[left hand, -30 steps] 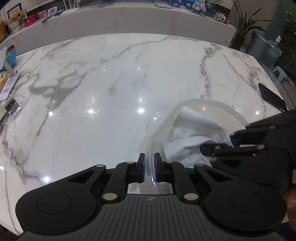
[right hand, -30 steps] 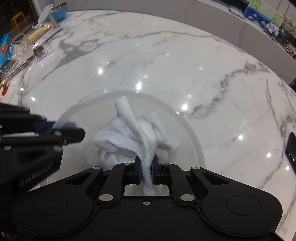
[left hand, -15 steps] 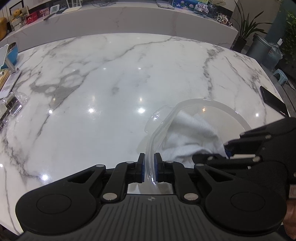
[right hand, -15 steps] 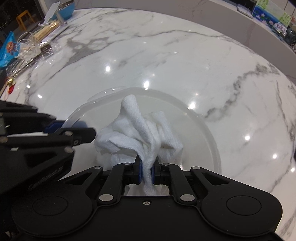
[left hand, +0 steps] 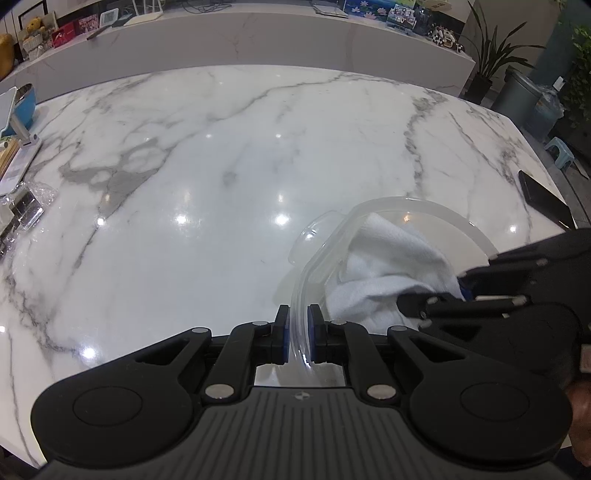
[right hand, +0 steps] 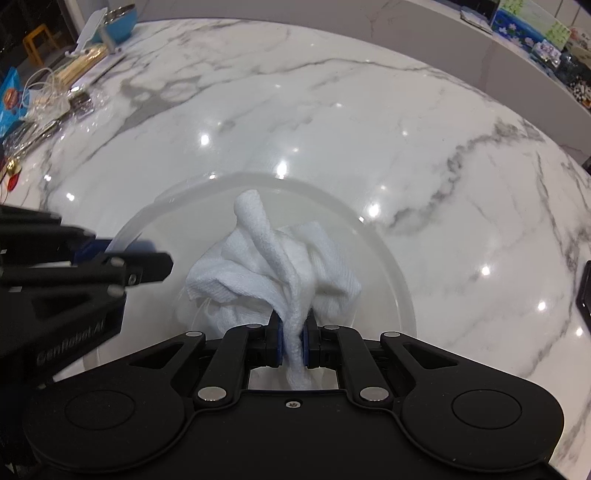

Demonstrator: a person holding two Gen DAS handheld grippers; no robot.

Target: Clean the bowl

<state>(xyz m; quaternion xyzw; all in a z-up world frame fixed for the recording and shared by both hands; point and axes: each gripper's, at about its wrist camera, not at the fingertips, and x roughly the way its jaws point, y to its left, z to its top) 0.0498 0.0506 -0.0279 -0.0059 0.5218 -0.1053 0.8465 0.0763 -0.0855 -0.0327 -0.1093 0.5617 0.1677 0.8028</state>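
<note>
A wide white marble table (left hand: pixel 258 155) with grey veins fills both views, and a long pale counter (left hand: pixel 258 33) with small boxes and pictures stands behind it. At the far left edge of the table there is a blue metal bowl (right hand: pixel 120 22), next to loose clutter of cables and wrappers (right hand: pixel 44 99); what these small things are exactly I cannot tell.

Toward the right, the left claw (left hand: pixel 298 334) is closed on the near rim of the clear, round plastic bowl (left hand: pixel 424 206), with its blue pads on both sides of the thin wall. The bowl is on the table, in the lower right part of the left wrist view and in the middle of the right wrist view. Inside it lies a crumpled white towel cloth (right hand: pixel 280 258). The right claw (right hand: pixel 293 345) is closed tight on a twisted fold of this cloth and holds it down in the bowl.

Further right, a flat black phone (left hand: pixel 543 201) lies near the table edge. Beyond this edge there are green plants (left hand: pixel 495 48) and a grey bin (left hand: pixel 521 96) on the floor.
</note>
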